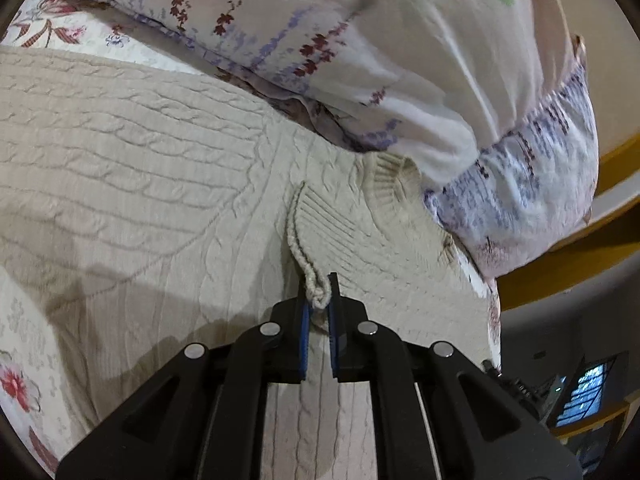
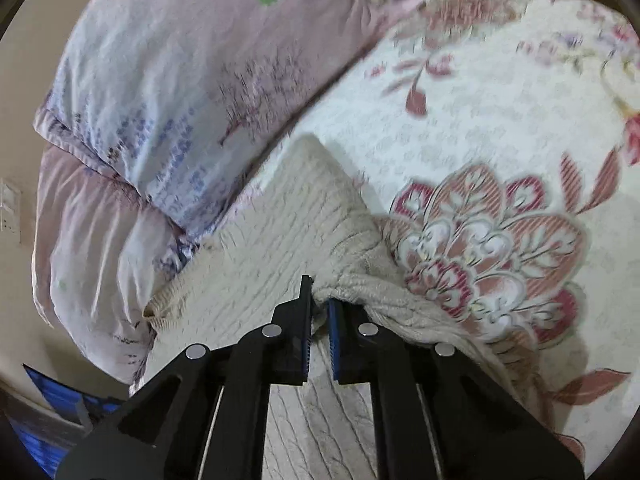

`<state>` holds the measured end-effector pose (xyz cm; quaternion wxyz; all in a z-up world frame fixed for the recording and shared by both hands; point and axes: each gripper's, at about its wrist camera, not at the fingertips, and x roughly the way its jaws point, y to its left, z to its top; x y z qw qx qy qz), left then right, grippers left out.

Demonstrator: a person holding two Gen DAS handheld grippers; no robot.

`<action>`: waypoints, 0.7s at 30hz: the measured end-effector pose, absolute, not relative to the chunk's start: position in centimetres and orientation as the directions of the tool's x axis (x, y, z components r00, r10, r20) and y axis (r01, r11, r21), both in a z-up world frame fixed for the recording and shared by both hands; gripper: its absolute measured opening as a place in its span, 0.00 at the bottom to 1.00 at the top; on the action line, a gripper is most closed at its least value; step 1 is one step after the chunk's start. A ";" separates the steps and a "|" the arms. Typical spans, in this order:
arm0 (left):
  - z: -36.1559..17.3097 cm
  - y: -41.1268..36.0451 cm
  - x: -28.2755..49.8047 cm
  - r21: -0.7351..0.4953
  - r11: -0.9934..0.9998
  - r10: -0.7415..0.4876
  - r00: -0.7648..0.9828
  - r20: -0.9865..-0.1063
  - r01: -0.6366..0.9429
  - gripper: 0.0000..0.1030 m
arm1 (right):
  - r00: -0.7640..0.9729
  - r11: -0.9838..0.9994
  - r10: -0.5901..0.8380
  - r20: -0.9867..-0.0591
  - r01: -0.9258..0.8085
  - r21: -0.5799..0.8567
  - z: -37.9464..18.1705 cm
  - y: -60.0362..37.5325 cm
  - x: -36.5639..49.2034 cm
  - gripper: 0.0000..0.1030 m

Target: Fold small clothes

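A cream cable-knit sweater (image 1: 152, 168) lies spread on a floral bed. In the left wrist view my left gripper (image 1: 319, 296) is shut on a ribbed edge of the sweater, near the collar (image 1: 390, 184). In the right wrist view my right gripper (image 2: 319, 300) is shut on a bunched fold of the same sweater (image 2: 280, 232), which drapes off to the right over the bedspread.
A floral pillow (image 1: 360, 40) lies just beyond the sweater, touching its collar; it also shows in the right wrist view (image 2: 160, 100). The floral bedspread (image 2: 500, 140) stretches to the right. The bed's edge (image 1: 494, 312) and a wooden frame are at the right of the left wrist view.
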<state>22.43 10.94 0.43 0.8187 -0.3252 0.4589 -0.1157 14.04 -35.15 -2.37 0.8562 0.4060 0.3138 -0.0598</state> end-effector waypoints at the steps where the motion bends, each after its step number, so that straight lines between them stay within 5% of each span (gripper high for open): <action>1: 0.4 10.8 22.3 -0.635 0.765 -0.489 0.547 -0.680 -0.105 0.07 | 0.798 0.675 0.128 -0.589 0.365 0.641 -2.3 -35.2 13.9 0.07; 6: 0.0 10.5 22.4 -0.622 0.776 -0.481 0.541 -0.690 -0.102 0.09 | 0.744 0.702 0.123 -0.656 0.403 0.588 -3.5 -35.1 14.5 0.07; 8: 0.0 10.6 22.4 -0.623 0.775 -0.484 0.538 -0.690 -0.101 0.11 | 0.735 0.724 0.112 -0.669 0.401 0.561 -3.0 -34.8 14.3 0.15; 10: 0.2 10.9 22.1 -0.636 0.765 -0.498 0.536 -0.682 -0.099 0.18 | 0.733 0.734 0.109 -0.672 0.397 0.552 -2.5 -34.4 13.8 0.35; 11: 0.4 11.1 21.9 -0.645 0.758 -0.506 0.539 -0.674 -0.095 0.28 | 0.736 0.745 0.098 -0.670 0.392 0.539 -1.9 -34.1 13.4 0.37; 15: 1.9 13.1 19.9 -0.663 0.744 -0.504 0.585 -0.635 -0.079 0.57 | 0.758 0.819 0.067 -0.649 0.330 0.470 0.5 -31.6 12.6 0.38; 21: 2.9 18.4 16.5 -0.691 0.712 -0.464 0.655 -0.596 -0.125 0.59 | 0.717 0.927 0.221 -0.661 0.057 0.371 2.0 -23.0 15.6 0.38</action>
